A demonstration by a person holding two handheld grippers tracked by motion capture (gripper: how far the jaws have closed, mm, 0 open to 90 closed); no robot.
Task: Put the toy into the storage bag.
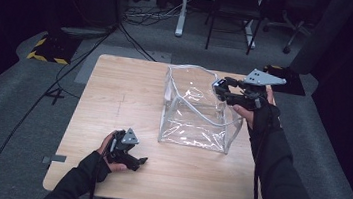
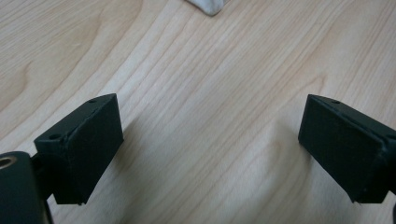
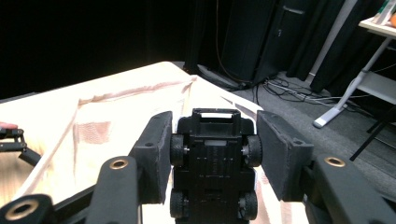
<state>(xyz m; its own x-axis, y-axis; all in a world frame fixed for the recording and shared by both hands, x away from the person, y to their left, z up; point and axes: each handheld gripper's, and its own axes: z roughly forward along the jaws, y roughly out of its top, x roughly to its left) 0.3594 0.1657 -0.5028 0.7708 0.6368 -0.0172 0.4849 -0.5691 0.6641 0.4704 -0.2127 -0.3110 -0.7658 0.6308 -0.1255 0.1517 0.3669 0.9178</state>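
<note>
High view: clear bag (image 1: 198, 109) stands open mid-counter (image 1: 114, 97).
Right claw (image 3: 212, 158): clamped on black toy car (image 3: 212, 172), at the bag's far rim, likely for dropping in.
Left claw (image 2: 210, 149): apart, idle above the counter.

**Toy car over the clear bag**

A small black plastic toy car (image 3: 214, 163), underside and four wheels facing the camera, is clamped between the right tongs (image 3: 212, 154) above the open clear plastic bag (image 1: 195, 112) standing on the wooden counter (image 1: 114, 97).
</note>
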